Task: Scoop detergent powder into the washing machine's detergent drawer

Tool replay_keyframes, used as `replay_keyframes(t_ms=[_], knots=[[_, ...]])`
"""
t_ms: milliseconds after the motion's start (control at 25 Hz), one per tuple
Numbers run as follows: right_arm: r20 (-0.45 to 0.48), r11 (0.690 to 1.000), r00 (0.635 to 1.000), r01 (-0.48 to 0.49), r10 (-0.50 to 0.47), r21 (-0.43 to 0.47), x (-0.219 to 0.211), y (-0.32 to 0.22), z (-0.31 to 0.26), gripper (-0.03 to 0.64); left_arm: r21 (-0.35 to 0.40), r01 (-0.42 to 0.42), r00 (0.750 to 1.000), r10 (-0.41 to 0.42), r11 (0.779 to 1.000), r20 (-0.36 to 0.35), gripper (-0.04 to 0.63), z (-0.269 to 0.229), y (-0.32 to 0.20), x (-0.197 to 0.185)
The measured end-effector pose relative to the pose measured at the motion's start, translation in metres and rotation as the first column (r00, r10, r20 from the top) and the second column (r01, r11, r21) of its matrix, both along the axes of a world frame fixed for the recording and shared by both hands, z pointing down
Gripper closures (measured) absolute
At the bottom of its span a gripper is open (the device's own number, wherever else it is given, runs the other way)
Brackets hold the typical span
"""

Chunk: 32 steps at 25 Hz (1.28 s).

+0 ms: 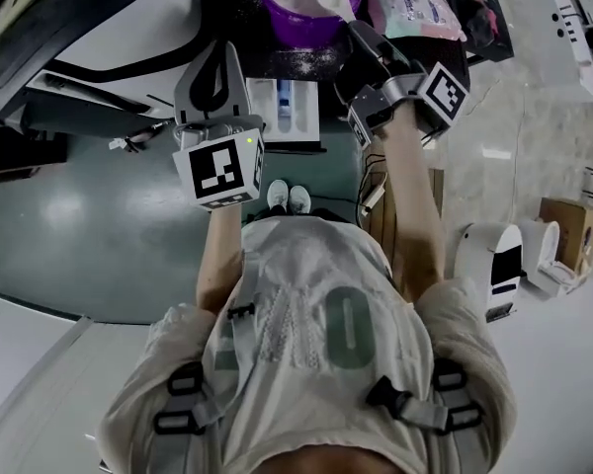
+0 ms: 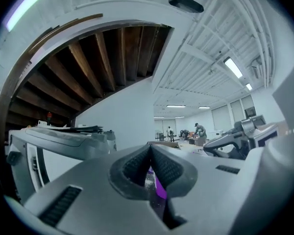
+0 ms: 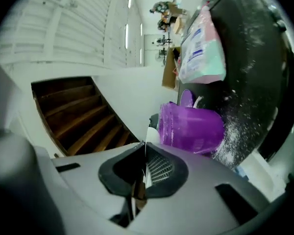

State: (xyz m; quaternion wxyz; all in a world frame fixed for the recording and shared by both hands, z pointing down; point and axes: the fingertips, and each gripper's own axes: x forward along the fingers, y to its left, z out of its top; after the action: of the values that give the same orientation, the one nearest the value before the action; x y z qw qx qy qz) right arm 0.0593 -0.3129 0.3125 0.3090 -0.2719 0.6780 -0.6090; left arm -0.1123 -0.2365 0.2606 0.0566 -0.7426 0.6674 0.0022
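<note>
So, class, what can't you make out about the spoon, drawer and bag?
- Load in the spoon: too small in the head view; right gripper view shows only its handle's edge.
- Contents of the detergent drawer: too small, partly behind the left gripper.
- Print on the bag: too small.
- Far rim of the purple bowl: cut off by head view's top edge.

Both grippers were held out ahead on bare forearms.
The left gripper (image 1: pixel 216 57) was held with its jaws pressed together and nothing between them. The right gripper (image 1: pixel 356 30) was extended further forward, its jaws clamped on the thin handle of a white spoon (image 1: pixel 334 1).
</note>
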Motion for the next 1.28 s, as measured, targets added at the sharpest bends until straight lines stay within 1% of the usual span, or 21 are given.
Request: replay_keyframes(t_ms=[40,120,240,320,520,600,680,800,1000,1280], knots=[[0.032,0.999,0.998,-0.049,0.049,-0.014,0.007,0.012,0.005,0.607,-0.008,-0.009,1.000,0.009,1.000,-0.014,0.575,0.004,0.005,0.004],[0.060,0.991,0.990,-0.127,0.129,-0.032,0.021,0.034,0.014,0.607,-0.002,-0.041,0.999,0.041,0.999,-0.020,0.575,0.005,0.017,0.015],[0.048,0.979,0.978,-0.202,0.203,-0.033,0.039,0.065,0.025,0.607,0.019,-0.081,0.997,0.081,0.997,-0.008,0.575,0.005,0.039,0.028],[0.029,0.973,0.973,-0.228,0.229,-0.020,0.049,0.082,0.029,0.607,0.028,-0.092,0.996,0.092,0.995,-0.004,0.575,0.008,0.053,0.034],[0.054,0.967,0.965,-0.255,0.255,-0.010,0.061,0.126,0.033,0.607,-0.018,-0.100,0.995,0.100,0.995,-0.026,0.575,0.034,0.082,0.042],[0.059,0.963,0.962,-0.268,0.268,-0.021,0.065,0.145,0.039,0.607,-0.033,-0.100,0.994,0.099,0.994,-0.049,0.575,0.044,0.094,0.044],[0.063,0.961,0.959,-0.275,0.276,-0.025,0.067,0.158,0.044,0.607,-0.040,-0.098,0.993,0.095,0.994,-0.070,0.575,0.050,0.101,0.045],[0.067,0.961,0.959,-0.274,0.276,-0.035,0.064,0.173,0.052,0.607,-0.046,-0.093,0.993,0.089,0.995,-0.082,0.575,0.054,0.109,0.043],[0.080,0.963,0.959,-0.269,0.271,-0.037,0.061,0.184,0.056,0.607,-0.048,-0.079,0.994,0.075,0.996,-0.080,0.575,0.053,0.114,0.041],[0.093,0.964,0.960,-0.264,0.263,-0.005,0.060,0.178,0.048,0.607,-0.029,-0.069,0.995,0.067,0.997,-0.070,0.575,0.046,0.109,0.039]])
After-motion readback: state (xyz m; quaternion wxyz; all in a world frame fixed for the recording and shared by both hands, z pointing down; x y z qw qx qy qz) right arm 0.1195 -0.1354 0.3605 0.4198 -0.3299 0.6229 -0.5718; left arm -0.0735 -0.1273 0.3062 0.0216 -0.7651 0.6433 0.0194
